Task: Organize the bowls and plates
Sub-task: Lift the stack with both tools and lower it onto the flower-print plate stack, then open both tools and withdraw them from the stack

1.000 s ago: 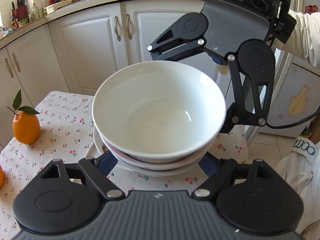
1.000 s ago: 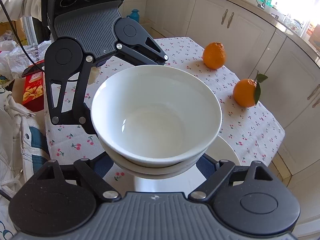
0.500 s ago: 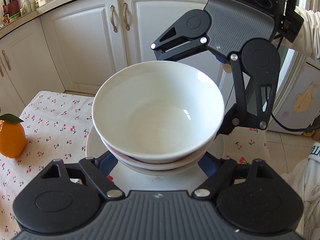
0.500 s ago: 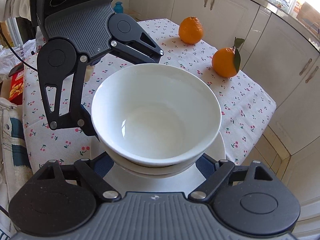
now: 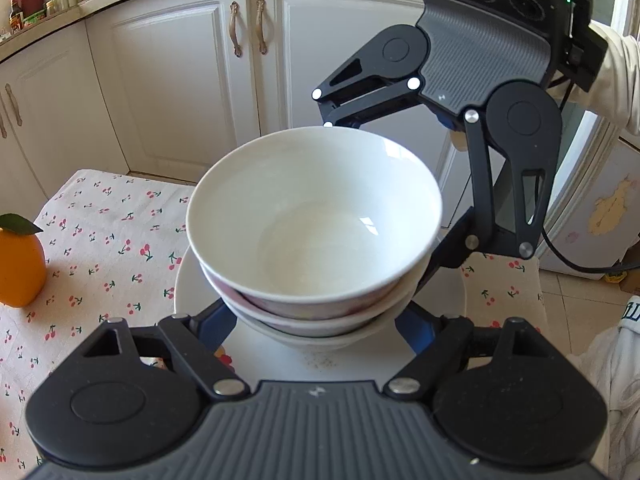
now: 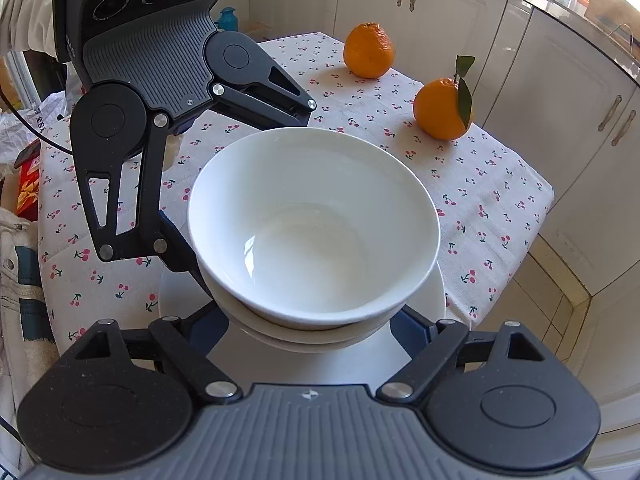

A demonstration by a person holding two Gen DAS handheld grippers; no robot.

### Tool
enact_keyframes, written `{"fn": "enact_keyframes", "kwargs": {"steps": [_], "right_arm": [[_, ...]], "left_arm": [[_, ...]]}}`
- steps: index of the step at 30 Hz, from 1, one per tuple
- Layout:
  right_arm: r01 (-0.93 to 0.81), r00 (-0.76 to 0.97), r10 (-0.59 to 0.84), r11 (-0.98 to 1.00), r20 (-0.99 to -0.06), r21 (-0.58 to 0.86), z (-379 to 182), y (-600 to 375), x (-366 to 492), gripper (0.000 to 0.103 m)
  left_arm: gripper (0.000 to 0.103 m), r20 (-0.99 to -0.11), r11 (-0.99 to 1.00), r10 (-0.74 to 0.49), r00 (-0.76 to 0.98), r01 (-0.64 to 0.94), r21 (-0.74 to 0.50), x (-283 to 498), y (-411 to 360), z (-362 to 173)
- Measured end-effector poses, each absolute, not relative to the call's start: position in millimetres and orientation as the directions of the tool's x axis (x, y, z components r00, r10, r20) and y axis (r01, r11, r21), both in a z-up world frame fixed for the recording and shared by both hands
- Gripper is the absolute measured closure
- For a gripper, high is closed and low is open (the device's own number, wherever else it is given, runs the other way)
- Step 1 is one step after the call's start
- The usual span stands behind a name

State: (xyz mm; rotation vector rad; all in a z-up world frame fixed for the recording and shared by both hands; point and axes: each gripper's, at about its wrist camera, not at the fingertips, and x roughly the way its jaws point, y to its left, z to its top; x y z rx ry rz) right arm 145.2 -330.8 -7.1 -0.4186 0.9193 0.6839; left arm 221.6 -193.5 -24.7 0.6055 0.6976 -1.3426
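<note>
Three nested white bowls (image 5: 316, 216) form a stack, and the middle one has a pinkish band. Both grippers hold the stack from opposite sides. My left gripper (image 5: 316, 322) has its blue pads (image 5: 214, 322) against the lower bowls, shut on the stack. My right gripper (image 6: 308, 330) grips the stack (image 6: 316, 220) the same way, and its fingers (image 5: 486, 184) show on the far side in the left wrist view. A white plate (image 5: 188, 284) lies on the table directly beneath the stack (image 6: 434, 292). I cannot tell whether the bottom bowl touches the plate.
A cherry-print tablecloth (image 6: 480, 184) covers the small table. Two oranges (image 6: 368, 50) (image 6: 440, 108) sit toward its far corner, and one of them (image 5: 18, 264) shows at the left. White cabinets (image 5: 168, 80) stand close behind. The table edge (image 6: 516, 256) drops to a tiled floor. A person's sleeve (image 5: 612, 80) is at the right.
Both grippers have carried the bowl stack sideways and down over the white plate. The orange has slid toward the left edge of the left wrist view. Both grips look unchanged.
</note>
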Motion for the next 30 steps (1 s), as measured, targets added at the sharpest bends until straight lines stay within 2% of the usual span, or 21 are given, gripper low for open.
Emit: {"fn": "enact_keyframes", "kwargs": {"steps": [5,7,9,19,22,26,30], "right_arm": [[-0.693,0.425,0.354,0.719,-0.833,-0.048,-6.9,-330.4,144.5,0.012],[-0.691,0.430,0.355,0.721,-0.830,-0.049,-5.7,-330.5,144.0,0.004],[-0.691,0.435,0.358,0.721,-0.826,-0.052,-3.7,-330.1,142.2,0.001],[-0.638,0.474,0.283,0.763,-0.834,-0.104,5.2,-320.5,124.1,0.000],[-0.606,0.498,0.253,0.786,-0.830,-0.123,11.6,-312.0,112.0,0.000],[-0.538,0.544,0.176,0.824,-0.821,-0.179,19.5,-295.6,89.6,0.000],[-0.423,0.573,0.085,0.882,-0.815,-0.206,21.9,-281.5,68.7,0.000]], "left_arm": [[0.017,-0.752,0.137,-0.652,0.095,0.990,0.006,221.9,-194.0,-24.5],[0.015,-0.750,0.137,-0.650,0.118,0.990,0.037,218.3,-194.0,-23.8],[0.012,-0.749,0.135,-0.649,0.135,0.989,0.062,214.5,-192.8,-22.3],[0.005,-0.728,0.232,-0.641,0.243,0.965,0.118,195.9,-164.9,-7.0],[0.005,-0.695,0.294,-0.648,0.311,0.944,0.148,183.7,-152.5,1.8],[0.000,-0.598,0.399,-0.679,0.426,0.898,0.188,157.2,-130.1,14.2],[0.001,-0.532,0.512,-0.680,0.504,0.846,0.148,130.4,-110.2,21.8]]}}
